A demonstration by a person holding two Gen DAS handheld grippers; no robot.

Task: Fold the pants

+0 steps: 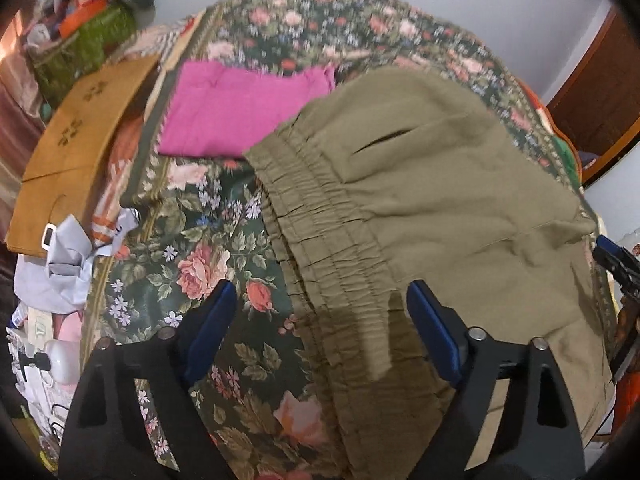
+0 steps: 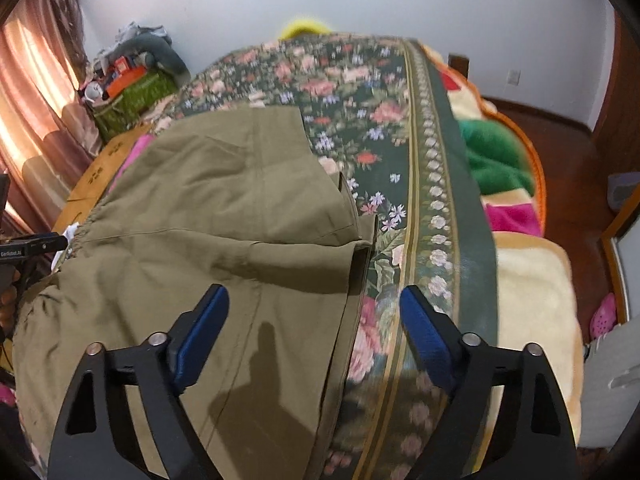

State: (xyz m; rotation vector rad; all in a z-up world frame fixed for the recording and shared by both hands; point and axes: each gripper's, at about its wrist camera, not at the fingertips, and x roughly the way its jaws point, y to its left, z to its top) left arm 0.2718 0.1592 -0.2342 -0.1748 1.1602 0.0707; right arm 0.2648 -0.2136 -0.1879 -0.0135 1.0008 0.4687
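Floral bedspread (image 1: pixel 192 240) bears olive pants (image 1: pixel 440 200), legs cut off below.

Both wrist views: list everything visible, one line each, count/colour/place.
pants: 1, olive, spread on the bed, elastic waistband toward the left
folded cloth: 1, magenta, on the bed beyond the waistband
bedspread: 1, dark green floral, covers the bed
blanket: 1, cream with green and pink patches, along the bed's right edge
cardboard box: 1, brown, left of the bed
green bag: 1, far-left corner, clutter on top
curtain: 1, pinkish, left wall
left hand-held gripper: 1, black with blue pads, open over the waistband
right hand-held gripper: 1, same colours, open over the pants' right edge
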